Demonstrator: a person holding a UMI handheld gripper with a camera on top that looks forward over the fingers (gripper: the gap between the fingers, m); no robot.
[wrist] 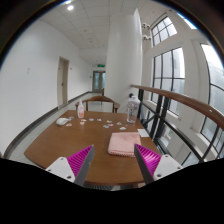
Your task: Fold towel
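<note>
A pink towel (125, 143) lies folded flat on the brown wooden table (70, 140), just beyond my fingers and a little toward the right one. My gripper (113, 159) is open and empty, held above the near part of the table. Its magenta pads (82, 160) stand wide apart, with bare tabletop between them.
At the table's far end stand a clear bottle (131, 108), a small pink bottle (81, 110), a white box (64, 121) and several small items. A chair (100, 102) stands behind the table. A wooden rail (185, 98) and tall windows run along the right.
</note>
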